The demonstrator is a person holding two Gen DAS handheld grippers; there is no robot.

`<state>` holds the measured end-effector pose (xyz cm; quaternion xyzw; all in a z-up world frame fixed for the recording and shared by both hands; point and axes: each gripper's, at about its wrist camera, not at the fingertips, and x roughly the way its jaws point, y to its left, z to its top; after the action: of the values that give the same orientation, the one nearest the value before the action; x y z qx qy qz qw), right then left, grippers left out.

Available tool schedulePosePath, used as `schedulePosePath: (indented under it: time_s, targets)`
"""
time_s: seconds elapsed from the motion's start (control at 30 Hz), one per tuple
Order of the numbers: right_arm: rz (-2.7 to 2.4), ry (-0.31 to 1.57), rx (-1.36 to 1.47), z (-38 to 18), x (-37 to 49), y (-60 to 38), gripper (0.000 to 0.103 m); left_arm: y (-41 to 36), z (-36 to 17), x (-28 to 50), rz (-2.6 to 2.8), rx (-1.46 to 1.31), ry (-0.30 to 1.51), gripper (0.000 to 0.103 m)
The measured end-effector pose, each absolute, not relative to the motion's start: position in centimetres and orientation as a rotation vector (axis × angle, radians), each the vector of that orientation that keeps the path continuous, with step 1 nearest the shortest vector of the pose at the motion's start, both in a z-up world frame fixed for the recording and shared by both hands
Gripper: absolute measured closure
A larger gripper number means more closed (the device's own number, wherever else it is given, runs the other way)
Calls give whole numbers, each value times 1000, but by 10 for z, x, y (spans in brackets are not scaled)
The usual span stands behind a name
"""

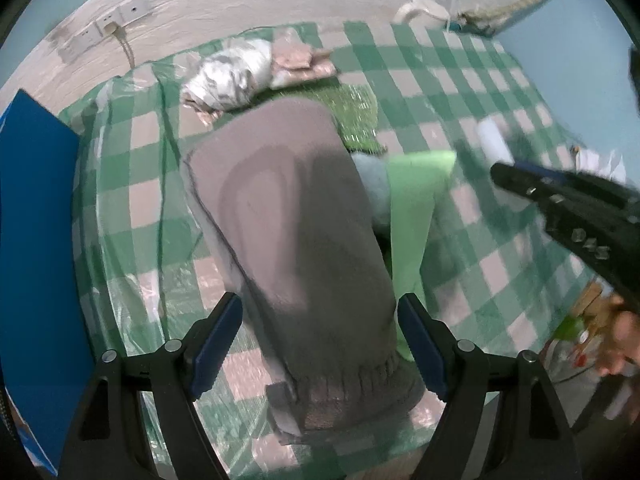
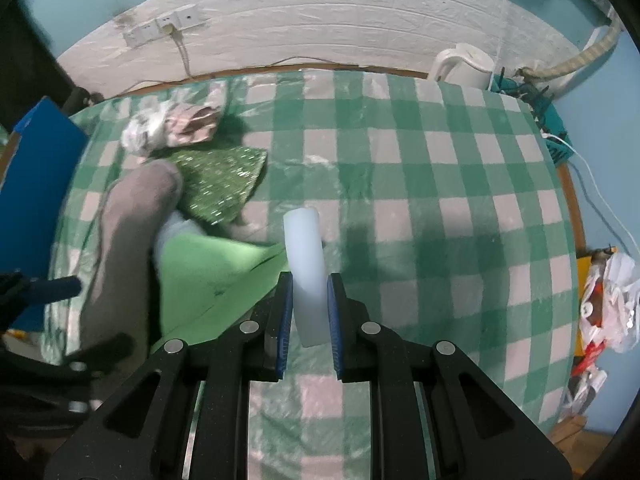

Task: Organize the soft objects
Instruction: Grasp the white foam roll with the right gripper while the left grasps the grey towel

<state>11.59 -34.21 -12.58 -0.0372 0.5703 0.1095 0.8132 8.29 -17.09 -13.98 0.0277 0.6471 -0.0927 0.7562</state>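
Note:
A long grey knit piece (image 1: 296, 220) lies on the green-checked tablecloth (image 2: 440, 200). My left gripper (image 1: 316, 320) points straight down over its ribbed cuff. The jaws are open, one pad on each side, with a gap to the fabric. My right gripper (image 2: 310, 292) is shut on a white foam roll (image 2: 306, 264) and holds it above the cloth. It also shows in the left wrist view, where the roll (image 1: 494, 140) sticks out past its tips. Beside the knit lie a light green sheet (image 2: 208, 272), a pale fluffy piece (image 2: 172, 232) and a glittery green cloth (image 2: 220, 180).
A silvery-white bundle (image 1: 228, 76) and a pink patterned cloth (image 1: 296, 60) sit at the back left. A blue box (image 1: 36, 240) stands off the left edge. A white kettle (image 2: 464, 66) and a teal basket (image 2: 548, 120) are at the back right, plastic bags (image 2: 608, 300) to the right.

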Motion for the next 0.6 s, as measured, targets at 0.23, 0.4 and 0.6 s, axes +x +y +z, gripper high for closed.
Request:
schedulePosePath:
  time_s: [0.23, 0.4, 0.6]
  targets:
    - [273, 1191, -105, -113, 98, -331, 88, -167, -145, 81, -209, 51, 1395, 34]
    - [295, 1192, -97, -107, 86, -324, 88, -153, -138, 80, -219, 36, 1372, 68]
    - [305, 1187, -94, -100, 77, -317, 88, -144, -120, 69, -219, 50, 1324, 87]
